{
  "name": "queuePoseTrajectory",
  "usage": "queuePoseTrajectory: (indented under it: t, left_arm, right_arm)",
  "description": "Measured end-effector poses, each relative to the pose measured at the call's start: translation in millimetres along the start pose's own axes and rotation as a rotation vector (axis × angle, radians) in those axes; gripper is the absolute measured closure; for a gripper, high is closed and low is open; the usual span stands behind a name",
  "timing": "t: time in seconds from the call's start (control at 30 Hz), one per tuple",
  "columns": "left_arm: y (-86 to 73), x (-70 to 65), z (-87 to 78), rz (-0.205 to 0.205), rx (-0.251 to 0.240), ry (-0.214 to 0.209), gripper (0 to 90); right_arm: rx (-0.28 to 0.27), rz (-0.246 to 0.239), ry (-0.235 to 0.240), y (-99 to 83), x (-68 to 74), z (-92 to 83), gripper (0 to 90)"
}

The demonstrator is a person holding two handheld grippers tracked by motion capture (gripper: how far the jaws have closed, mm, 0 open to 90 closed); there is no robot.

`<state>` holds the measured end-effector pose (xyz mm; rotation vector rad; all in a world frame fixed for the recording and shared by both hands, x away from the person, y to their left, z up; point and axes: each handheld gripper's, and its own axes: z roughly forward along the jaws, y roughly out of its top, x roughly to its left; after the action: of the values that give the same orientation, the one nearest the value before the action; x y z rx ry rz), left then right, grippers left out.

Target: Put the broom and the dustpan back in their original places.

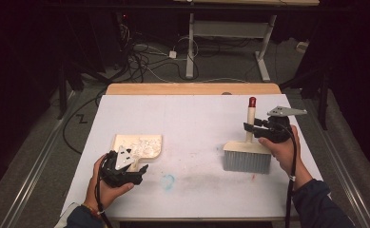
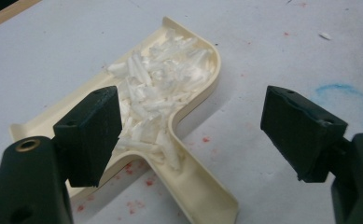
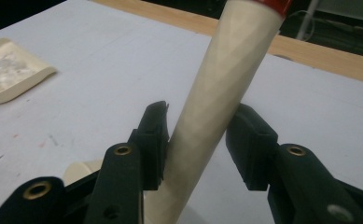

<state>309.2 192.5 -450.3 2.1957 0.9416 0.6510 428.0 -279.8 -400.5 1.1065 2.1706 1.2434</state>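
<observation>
Dustpan (image 2: pixel 188 100) of cream plastic lies flat on the white tabletop (image 1: pixel 197 123) at the person's left, its shallow tray heaped with small white shreds (image 2: pixel 158 88) whose material is hard to make out; its grooved handle runs toward the camera in the left gripper view and is cut off at the lower edge. The left gripper (image 1: pixel 125 166) hangs just above that handle with its jaws spread wide, one over the pan's near wall and the other over bare table, holding nothing. Red specks and a faint blue smudge (image 1: pixel 168 181) mark the surface beside it. Well apart, at the right, a hand brush (image 1: pixel 247 154) stands upright on its grey bristles, its tapered cream handle tipped with red. The right gripper (image 1: pixel 250 130) has its jaws drawn narrow around that handle; in the right gripper view one pad presses the faceted shaft while the other sits just beside it, and whether it touches is unclear. A wooden edge (image 1: pixel 192 89) borders the table's far side, with tangled cables (image 1: pixel 144 57) on the dim floor beyond.
</observation>
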Motion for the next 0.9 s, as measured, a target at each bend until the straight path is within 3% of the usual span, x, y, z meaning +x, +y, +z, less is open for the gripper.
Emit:
queuePoseTrajectory:
  t: [0.1, 0.17, 0.27, 0.3, 0.57, 0.73, 0.9]
  left_arm:
    - [-0.1, -2.6, 3.5, 0.008, 0.004, -0.005, 19.2]
    - [0.0, -4.2, 4.4, 0.024, 0.004, -0.007, 19.2]
    - [0.4, -4.9, 4.8, 0.045, -0.011, 0.003, 19.2]
    - [-0.1, -5.5, 4.5, 0.031, -0.008, -0.01, 19.2]
    - [-2.3, -7.2, 6.8, 0.049, -0.02, 0.007, 19.1]
    - [-7.9, -6.7, 4.5, 0.016, -0.044, 0.011, 19.1]
    - [-8.8, -6.0, 3.4, 0.04, -0.071, 0.004, 18.3]
  right_arm:
    - [-0.022, 0.036, -0.059, 2.4, -4.1, 2.1, 57.7]
    - [-0.045, 0.039, -0.072, 4.2, -6.5, 1.3, 56.3]
    - [-0.063, 0.007, -0.101, 6.3, -6.2, -0.6, 55.6]
    - [-0.066, -0.009, -0.114, 6.8, -5.6, -1.3, 54.6]
    - [-0.087, -0.079, -0.14, 10.4, 1.2, -2.7, 46.7]
    - [-0.098, -0.096, -0.163, 11.5, 6.6, -3.3, 38.3]
    - [-0.109, -0.094, -0.191, 9.8, 12.2, -3.1, 24.9]
